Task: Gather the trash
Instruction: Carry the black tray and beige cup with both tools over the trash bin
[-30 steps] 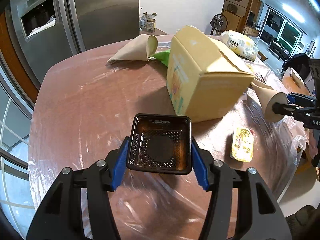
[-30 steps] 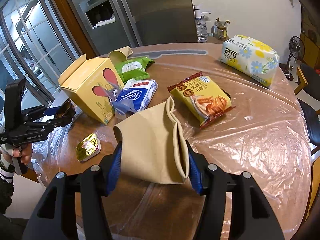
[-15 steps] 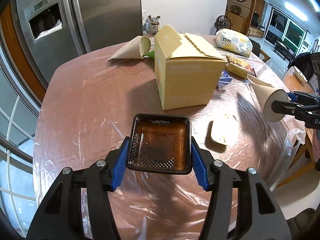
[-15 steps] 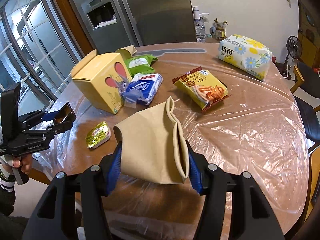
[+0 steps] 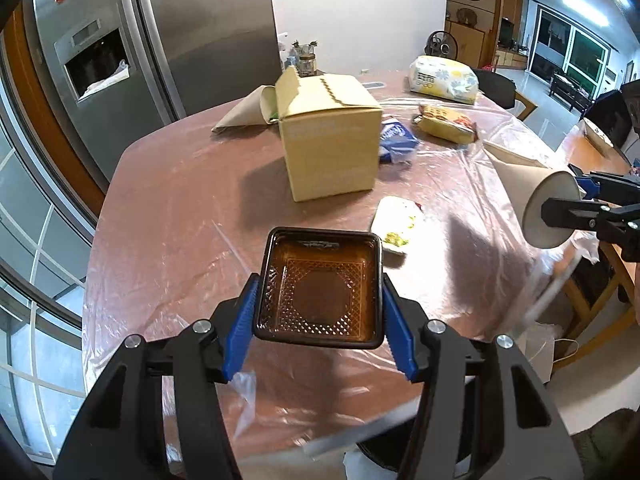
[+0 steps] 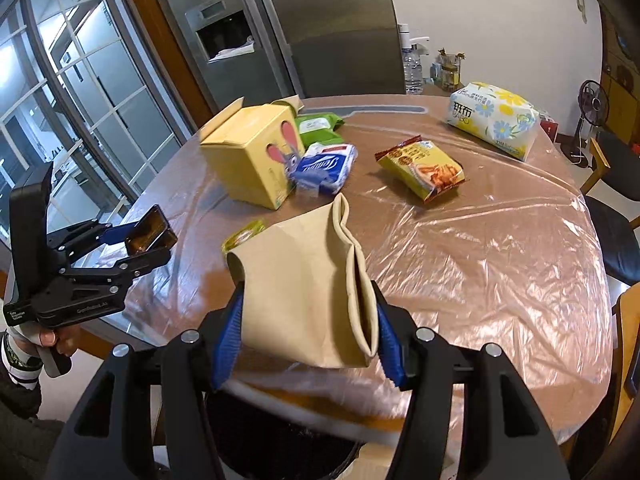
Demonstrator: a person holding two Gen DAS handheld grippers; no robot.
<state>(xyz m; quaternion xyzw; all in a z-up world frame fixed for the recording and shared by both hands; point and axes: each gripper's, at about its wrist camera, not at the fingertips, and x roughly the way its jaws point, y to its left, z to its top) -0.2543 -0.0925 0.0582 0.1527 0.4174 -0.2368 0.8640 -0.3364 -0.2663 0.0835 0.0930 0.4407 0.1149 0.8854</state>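
My left gripper (image 5: pixel 320 312) is shut on a small square brown plastic tray (image 5: pixel 320 288), held level above the near edge of the table (image 5: pixel 180 208). The same tray (image 6: pixel 149 230) shows in the right wrist view at the left, in the left gripper (image 6: pixel 150 240). My right gripper (image 6: pixel 307 328) is shut on a flattened tan paper cup (image 6: pixel 304 280), lifted over the table's near edge. That cup (image 5: pixel 532 196) appears at the right of the left wrist view. A dark bin with a pale rim (image 6: pixel 280 444) lies below both grippers.
On the plastic-covered table stand a yellow cardboard box (image 6: pixel 252 156), a blue tissue pack (image 6: pixel 324 166), a green wipes pack (image 6: pixel 318 126), a snack bag (image 6: pixel 424 168), a flowered tissue pack (image 6: pixel 494 118), another flattened cup (image 5: pixel 244 112) and a small foil-lidded tub (image 5: pixel 394 226). A fridge stands behind.
Both grippers have pulled back from the table toward its near edge and risen slightly, each keeping its hold. The table items look farther away and the bin rim has come into view below.
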